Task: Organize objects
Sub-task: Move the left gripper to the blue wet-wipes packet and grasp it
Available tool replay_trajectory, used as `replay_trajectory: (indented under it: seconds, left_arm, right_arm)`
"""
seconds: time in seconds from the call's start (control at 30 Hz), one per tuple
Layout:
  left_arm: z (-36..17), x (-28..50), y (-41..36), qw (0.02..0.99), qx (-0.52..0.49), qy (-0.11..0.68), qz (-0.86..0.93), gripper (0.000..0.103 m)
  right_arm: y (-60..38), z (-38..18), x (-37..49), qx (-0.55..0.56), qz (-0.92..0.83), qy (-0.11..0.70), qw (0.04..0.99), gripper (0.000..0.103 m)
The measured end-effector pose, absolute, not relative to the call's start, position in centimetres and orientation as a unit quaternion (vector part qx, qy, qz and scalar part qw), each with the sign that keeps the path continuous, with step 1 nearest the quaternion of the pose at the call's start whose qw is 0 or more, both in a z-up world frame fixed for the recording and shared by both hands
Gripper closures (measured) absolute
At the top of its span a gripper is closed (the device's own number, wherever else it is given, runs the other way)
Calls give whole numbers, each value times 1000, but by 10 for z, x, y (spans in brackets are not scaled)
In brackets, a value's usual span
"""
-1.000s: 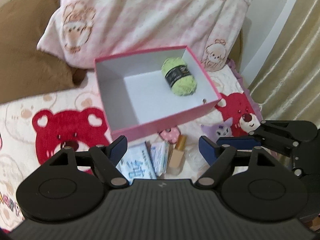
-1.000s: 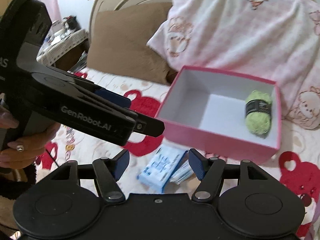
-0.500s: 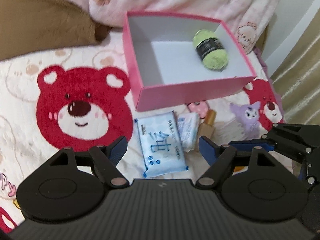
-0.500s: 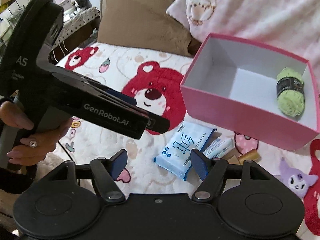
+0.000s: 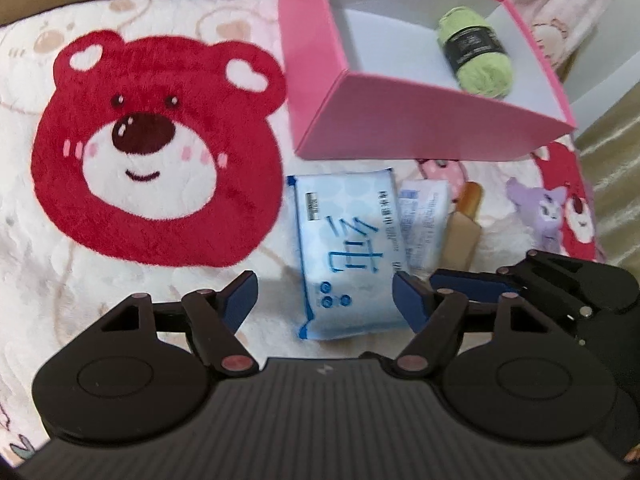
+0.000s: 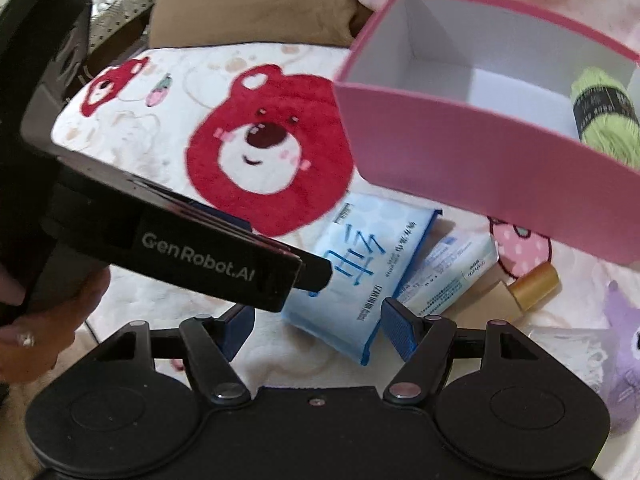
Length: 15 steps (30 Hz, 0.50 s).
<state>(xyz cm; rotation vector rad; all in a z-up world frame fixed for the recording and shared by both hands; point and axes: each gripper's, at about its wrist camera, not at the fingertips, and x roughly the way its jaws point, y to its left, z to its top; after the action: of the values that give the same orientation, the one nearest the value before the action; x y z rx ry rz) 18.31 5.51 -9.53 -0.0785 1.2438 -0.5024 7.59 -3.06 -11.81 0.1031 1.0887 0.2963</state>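
Blue-padded fingers of the left gripper [image 5: 325, 300] fill the lower part of the left wrist view, spread but closing, pressing on nothing; the bottom end of a light blue tissue pack [image 5: 346, 252] lies on the blanket between their tips. The right gripper [image 6: 318, 330], at the bottom of its own view, is also spread and pinches nothing, with a corner of the same pack just above its fingertips. A hand [image 6: 44, 316] at the left edge of the right wrist view grips the black handle of the left gripper.

Just right of the tissue pack, touching it, lies a smaller white packet [image 5: 424, 224], and right of that a beige bottle with a gold cap [image 5: 464, 228]. Above these three, in the upper right of the left wrist view, stands an open pink box [image 5: 320, 80] with a white inside; a green yarn ball [image 5: 476, 54] with a black band rests in its far right corner. All sit on a cream blanket [image 5: 52, 272] printed with a big red bear face [image 5: 152, 152] at centre left.
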Motion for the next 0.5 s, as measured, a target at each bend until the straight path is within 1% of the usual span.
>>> replay_trajectory:
  seconds: [0.13, 0.23, 0.3, 0.4, 0.47, 0.5]
  left_arm:
    - [-116, 191, 55, 777, -49, 590, -216, 40]
    - [-130, 195, 52, 779, -38, 595, -194, 40]
    - [-133, 195, 52, 778, -49, 594, -199, 41]
    - [-135, 196, 52, 774, -76, 592, -211, 53]
    - [-137, 196, 53, 769, -93, 594, -219, 65]
    - [-138, 196, 52, 766, -101, 596, -221, 67]
  right_arm:
    - [-29, -135, 82, 48, 127, 522, 842, 29]
    - [-25, -144, 84, 46, 127, 530, 837, 27]
    - [-23, -151, 87, 47, 122, 535, 835, 27]
    - [-26, -162, 92, 62, 108, 547, 828, 27]
    - [-31, -171, 94, 77, 99, 550, 825, 25]
    - [-31, -172, 94, 83, 99, 548, 827, 23]
